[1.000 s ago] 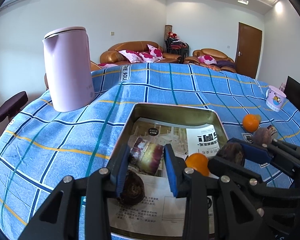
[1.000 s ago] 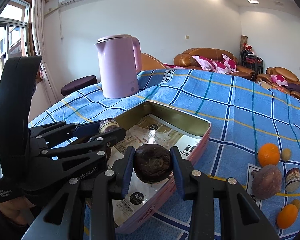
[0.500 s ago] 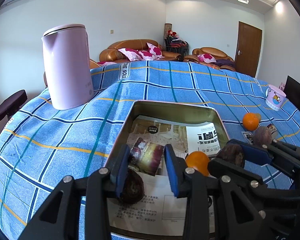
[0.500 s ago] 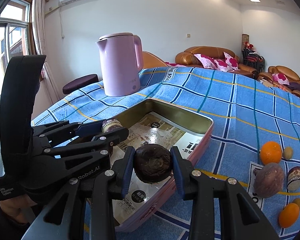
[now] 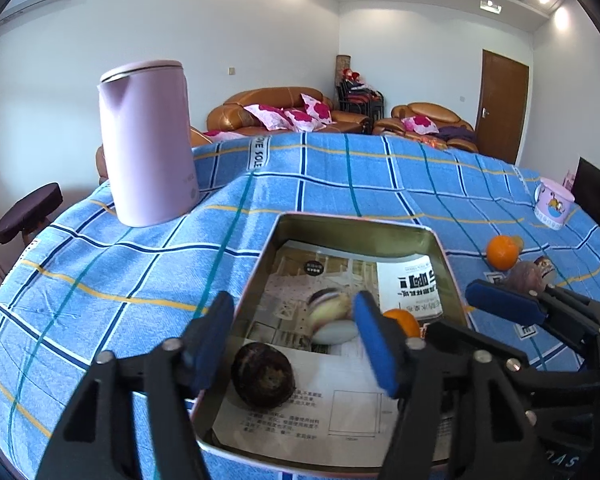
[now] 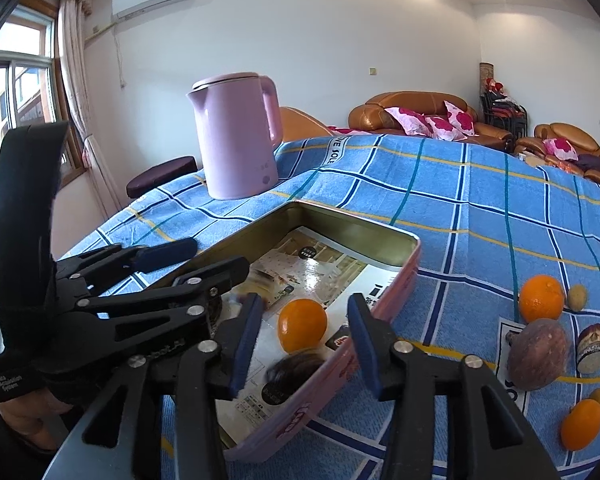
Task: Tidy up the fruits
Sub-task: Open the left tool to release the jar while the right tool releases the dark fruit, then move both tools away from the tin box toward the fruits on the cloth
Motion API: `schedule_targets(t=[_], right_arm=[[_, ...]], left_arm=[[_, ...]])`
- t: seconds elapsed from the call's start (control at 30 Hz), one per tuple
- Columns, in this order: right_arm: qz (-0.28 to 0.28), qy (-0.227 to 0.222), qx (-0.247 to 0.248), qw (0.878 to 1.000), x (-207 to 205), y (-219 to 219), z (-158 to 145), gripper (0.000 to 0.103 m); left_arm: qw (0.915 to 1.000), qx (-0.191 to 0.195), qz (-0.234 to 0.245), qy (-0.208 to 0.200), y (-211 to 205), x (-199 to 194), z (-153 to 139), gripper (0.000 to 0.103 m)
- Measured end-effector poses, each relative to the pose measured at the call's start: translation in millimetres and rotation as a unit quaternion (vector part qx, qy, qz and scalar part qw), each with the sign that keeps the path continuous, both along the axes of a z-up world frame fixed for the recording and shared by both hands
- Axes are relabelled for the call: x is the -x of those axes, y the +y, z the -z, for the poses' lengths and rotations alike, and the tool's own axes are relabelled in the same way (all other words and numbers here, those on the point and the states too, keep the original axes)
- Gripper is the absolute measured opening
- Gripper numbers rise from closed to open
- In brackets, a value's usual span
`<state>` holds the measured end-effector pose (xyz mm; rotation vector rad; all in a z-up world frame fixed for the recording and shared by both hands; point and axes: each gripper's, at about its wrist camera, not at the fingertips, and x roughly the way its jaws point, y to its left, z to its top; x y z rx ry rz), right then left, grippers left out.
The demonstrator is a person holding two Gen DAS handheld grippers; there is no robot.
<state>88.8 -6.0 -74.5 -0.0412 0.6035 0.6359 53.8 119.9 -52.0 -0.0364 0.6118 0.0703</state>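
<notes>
A pink metal tin [image 5: 446, 256] [image 6: 410, 268] lined with printed paper sits on the blue checked cloth. Inside lie a dark passion fruit [image 5: 262, 374], an orange [image 5: 400, 320] [image 6: 302, 325], a blurred cut fruit piece [image 5: 332, 314] in motion, and a blurred dark passion fruit [image 6: 294, 366] dropping at the tin's near edge. My left gripper [image 5: 294, 340] is open above the tin. My right gripper [image 6: 302, 340] is open and empty over the tin's near right edge.
A pink kettle [image 5: 148, 144] [image 6: 238, 136] stands behind the tin on the left. On the cloth to the right lie oranges [image 6: 540, 298] [image 6: 582, 424], a purple passion fruit [image 6: 538, 354], a cut fruit piece [image 6: 592, 348] and small brown fruits [image 6: 577, 297]. A mug [image 5: 552, 208] stands far right.
Both grippers opened. The left let go of the cut fruit piece and the right let go of the dark passion fruit; both fall into the tin, blurred.
</notes>
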Motion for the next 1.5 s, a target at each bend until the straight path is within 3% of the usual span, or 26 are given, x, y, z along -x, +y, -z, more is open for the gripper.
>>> schedule_targets(t=[0.37,0.7,1.1,1.33,1.5], right_arm=[[0.038,-0.009,0.009,0.999,15.7,-39.0,-1.9,0.059],[0.129,-0.015,0.028,0.991,25.7,-125.8,5.4,0.06],[0.224,0.0,-0.008,0.975,31.2,-209.6,9.0,0.061],[0.278,0.009,-0.016,0.961,32.9,-244.2,13.6,0.062],[0.312,0.01,-0.025,0.95,32.6,-265.3,16.2,0.069]], left_arm=[[0.9991,0.003,0.033,-0.028,-33.4,12.4,-16.3,0.072],[0.9955,0.015,0.092,-0.014,-91.5,9.8,-15.8,0.072],[0.9804,-0.004,0.197,0.003,-191.6,8.0,-3.3,0.072],[0.9719,-0.005,0.234,0.028,-224.3,-0.8,6.4,0.072],[0.9649,-0.013,0.259,0.039,-243.8,-2.6,12.4,0.072]])
